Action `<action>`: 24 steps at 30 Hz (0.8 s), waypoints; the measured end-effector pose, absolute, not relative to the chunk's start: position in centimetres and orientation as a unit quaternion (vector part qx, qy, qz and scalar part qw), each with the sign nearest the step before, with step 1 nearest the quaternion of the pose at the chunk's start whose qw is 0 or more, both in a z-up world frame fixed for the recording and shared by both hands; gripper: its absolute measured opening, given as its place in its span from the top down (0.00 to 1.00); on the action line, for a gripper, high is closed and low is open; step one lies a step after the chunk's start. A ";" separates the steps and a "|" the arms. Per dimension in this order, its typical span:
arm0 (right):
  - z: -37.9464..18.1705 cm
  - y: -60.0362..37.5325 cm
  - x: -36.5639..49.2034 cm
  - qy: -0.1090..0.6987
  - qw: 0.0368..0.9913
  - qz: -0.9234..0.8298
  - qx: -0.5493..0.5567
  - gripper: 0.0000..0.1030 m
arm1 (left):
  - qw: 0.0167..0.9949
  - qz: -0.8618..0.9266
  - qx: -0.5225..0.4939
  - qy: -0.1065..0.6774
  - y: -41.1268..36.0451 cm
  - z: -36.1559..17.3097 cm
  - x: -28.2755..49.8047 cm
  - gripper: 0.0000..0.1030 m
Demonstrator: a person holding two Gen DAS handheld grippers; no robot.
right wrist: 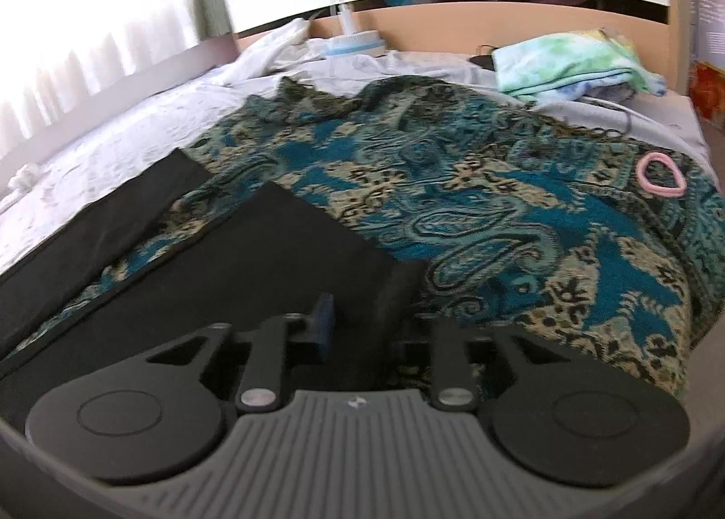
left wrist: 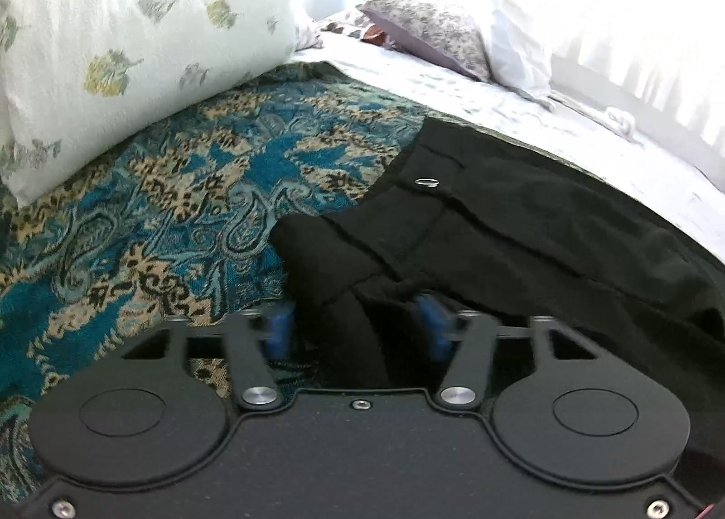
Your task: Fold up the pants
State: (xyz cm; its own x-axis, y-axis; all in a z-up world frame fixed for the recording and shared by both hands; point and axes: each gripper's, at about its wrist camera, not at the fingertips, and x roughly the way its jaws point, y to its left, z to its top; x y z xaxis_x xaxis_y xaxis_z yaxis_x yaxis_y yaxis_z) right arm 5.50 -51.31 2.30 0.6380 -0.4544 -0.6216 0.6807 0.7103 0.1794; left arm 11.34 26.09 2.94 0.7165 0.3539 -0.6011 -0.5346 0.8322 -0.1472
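Pitching downward toward bed, both grippers sit low over black pants (left wrist: 521, 224) spread on paisley blanket (left wrist: 190, 184). Left gripper (left wrist: 353, 324): blue pads apart, bunched waistband corner between them, contact unclear (blur hides edges). Right gripper (right wrist: 362, 319): jaws drawn nearly together on hem of near trouser leg (right wrist: 281, 256). Second leg (right wrist: 113, 211) at 10 o'clock. Pink ring (right wrist: 659, 177) at 2 o'clock, floral pillow (left wrist: 136, 30) at 11.

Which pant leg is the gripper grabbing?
The nearer black pant leg, which reaches right under the right hand-held gripper. The other leg lies apart, by the white sheet.
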 end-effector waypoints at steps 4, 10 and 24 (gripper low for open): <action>3.1 -51.0 5.2 0.274 0.883 -0.336 0.181 0.96 | 0.922 0.244 -0.122 0.273 24.8 4.3 10.8 0.73; 5.2 -51.0 4.4 0.258 0.890 -0.337 0.166 0.95 | 0.930 0.243 -0.087 0.263 23.4 7.2 10.1 0.83; 7.5 -51.5 0.7 0.235 0.895 -0.350 0.148 0.95 | 0.929 0.226 -0.058 0.288 22.4 9.6 5.3 0.86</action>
State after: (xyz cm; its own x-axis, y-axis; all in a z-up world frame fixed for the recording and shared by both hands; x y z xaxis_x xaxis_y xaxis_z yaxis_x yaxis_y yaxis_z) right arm 0.69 -51.55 7.52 0.6447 -0.5573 -0.5233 0.6960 0.7110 0.1003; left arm 5.32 22.41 9.60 0.7318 0.3869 -0.5611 -0.4538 0.8908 0.0224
